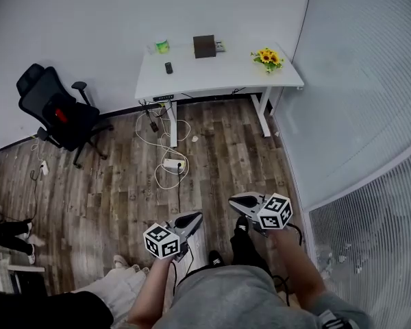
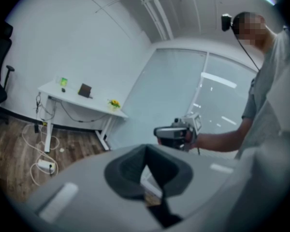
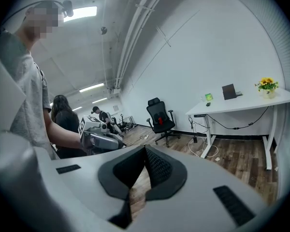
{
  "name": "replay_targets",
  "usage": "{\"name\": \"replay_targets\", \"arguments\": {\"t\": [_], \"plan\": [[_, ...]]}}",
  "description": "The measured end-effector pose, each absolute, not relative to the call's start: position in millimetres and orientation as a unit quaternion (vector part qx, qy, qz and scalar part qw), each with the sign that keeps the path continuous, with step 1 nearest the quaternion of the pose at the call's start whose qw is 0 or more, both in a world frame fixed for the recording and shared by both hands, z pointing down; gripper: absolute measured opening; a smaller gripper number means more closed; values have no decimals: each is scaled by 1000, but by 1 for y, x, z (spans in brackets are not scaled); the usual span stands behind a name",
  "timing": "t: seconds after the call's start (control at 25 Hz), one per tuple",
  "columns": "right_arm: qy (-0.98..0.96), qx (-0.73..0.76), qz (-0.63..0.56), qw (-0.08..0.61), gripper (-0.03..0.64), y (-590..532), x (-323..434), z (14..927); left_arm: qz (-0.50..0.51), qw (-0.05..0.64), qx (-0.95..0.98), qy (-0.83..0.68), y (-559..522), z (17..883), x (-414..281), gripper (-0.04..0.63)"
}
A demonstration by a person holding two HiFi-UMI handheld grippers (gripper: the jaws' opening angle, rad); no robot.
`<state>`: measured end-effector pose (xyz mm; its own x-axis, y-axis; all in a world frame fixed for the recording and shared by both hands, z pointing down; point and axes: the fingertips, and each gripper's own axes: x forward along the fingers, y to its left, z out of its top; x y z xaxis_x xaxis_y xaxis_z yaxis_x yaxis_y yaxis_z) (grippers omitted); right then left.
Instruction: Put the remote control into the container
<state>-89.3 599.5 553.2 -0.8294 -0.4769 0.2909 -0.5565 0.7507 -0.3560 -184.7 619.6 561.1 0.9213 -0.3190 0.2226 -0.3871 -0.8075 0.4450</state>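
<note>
A wooden floor (image 1: 109, 184) is seen between the person and the desk (image 1: 226, 79), which stands well apart, with cables (image 1: 168, 163) strewn below it. The left gripper (image 1: 194, 218) and right gripper (image 1: 236, 201) are both held clenched, nothing between the jaws, and are pointed roughly deskward. On the desk a green container (image 1: 162, 46) stands near the back edge, and the remote (image 1: 168, 67) lies just in front of it, untouched. The approach is judged to be the step in hand. The cables should be skirted, one gripper's jaws parted before arrival, and the remote taken across its narrow sides.
</note>
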Motion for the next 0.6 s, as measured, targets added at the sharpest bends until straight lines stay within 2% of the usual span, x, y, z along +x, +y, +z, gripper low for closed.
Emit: {"name": "replay_targets", "arguments": {"t": [0.6], "plan": [[-938, 256, 213, 93, 17, 518, -72, 555, 70, 242, 946, -204, 544, 563, -165, -5]]}}
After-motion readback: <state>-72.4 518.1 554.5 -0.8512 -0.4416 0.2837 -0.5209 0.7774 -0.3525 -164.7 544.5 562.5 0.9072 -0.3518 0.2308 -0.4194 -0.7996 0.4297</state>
